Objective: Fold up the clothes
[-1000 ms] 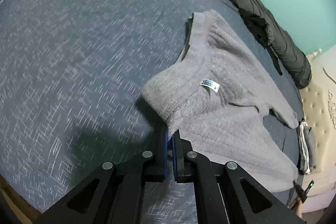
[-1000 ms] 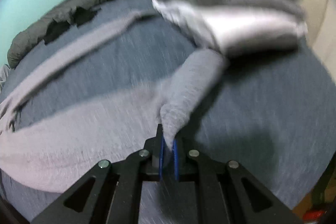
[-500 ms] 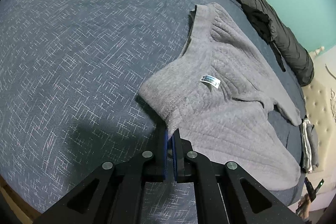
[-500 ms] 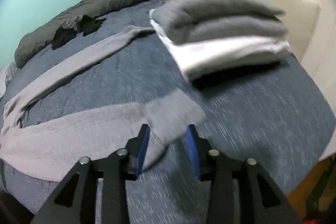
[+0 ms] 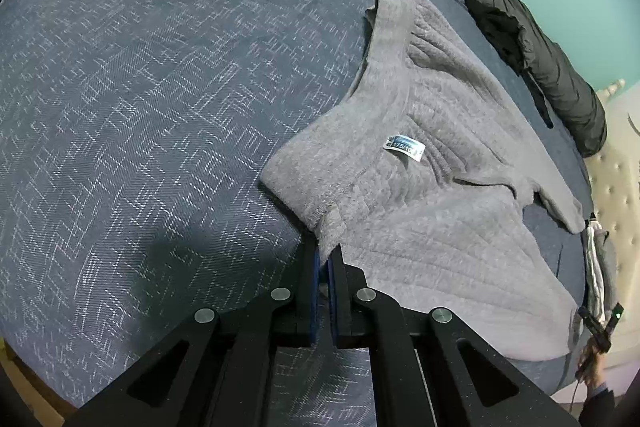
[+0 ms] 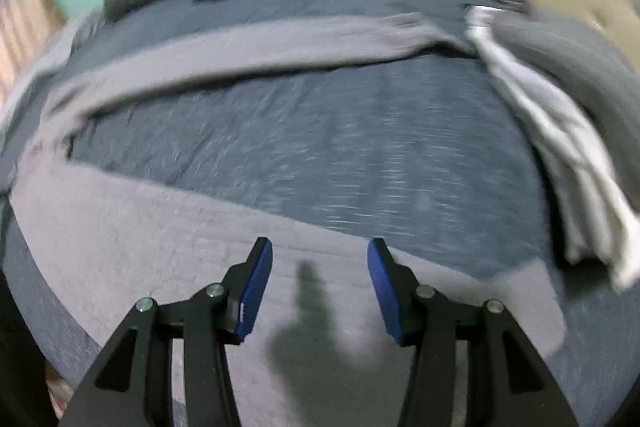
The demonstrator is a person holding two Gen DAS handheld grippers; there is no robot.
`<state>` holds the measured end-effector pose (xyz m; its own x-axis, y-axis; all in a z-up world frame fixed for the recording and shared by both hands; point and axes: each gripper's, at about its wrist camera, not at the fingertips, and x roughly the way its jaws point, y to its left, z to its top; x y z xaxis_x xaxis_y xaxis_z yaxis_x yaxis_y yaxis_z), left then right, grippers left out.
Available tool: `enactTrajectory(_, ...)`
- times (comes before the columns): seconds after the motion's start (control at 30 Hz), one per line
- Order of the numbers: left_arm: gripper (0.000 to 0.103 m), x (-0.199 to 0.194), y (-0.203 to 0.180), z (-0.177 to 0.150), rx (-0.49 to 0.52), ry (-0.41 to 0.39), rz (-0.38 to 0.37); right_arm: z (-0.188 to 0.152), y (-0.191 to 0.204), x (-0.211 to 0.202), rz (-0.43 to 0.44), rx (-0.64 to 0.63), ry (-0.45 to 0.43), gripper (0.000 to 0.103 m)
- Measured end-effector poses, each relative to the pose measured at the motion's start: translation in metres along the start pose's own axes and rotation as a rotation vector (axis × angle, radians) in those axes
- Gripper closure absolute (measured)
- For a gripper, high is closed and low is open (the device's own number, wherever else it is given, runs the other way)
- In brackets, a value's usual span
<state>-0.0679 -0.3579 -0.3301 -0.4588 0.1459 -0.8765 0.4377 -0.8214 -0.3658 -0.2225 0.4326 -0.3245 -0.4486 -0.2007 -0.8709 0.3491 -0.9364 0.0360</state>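
The fuzzy grey ribbed trousers (image 5: 432,211) stretched lengthwise away from the left gripper (image 5: 327,257), which pinched their waistband; the right gripper (image 6: 320,277) gaped wide.

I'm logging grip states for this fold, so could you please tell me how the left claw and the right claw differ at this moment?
The left claw is shut, pinching the waistband corner of the grey fleece pants; the right claw is wide open and holds nothing. The left view is sharp, so it seems steady, while the right view is blurred, suggesting motion. Both have black arms with blue pads and sit over the same pants on the blue bedspread.
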Motion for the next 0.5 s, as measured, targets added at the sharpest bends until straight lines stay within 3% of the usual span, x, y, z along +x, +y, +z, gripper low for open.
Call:
enactTrajectory(0.23,0.099,0.001,-0.006,0.003,0.012,0.001,0.004,0.004,0.023,0.029,-0.033,-0.129,0.093,0.053)
enactTrajectory(0.33,0.099,0.002,-0.006,0.004,0.010,0.000,0.007,0.001,0.024,0.034,-0.044,-0.169,0.117,0.074)
enactTrajectory(0.4,0.099,0.003,-0.006,0.003,0.008,-0.001,0.009,-0.001,0.026,0.035,-0.061,-0.198,0.128,0.097)
enactTrajectory(0.5,0.099,0.001,-0.008,0.003,0.006,-0.006,0.006,-0.001,0.026,0.025,-0.092,-0.220,0.089,0.101)
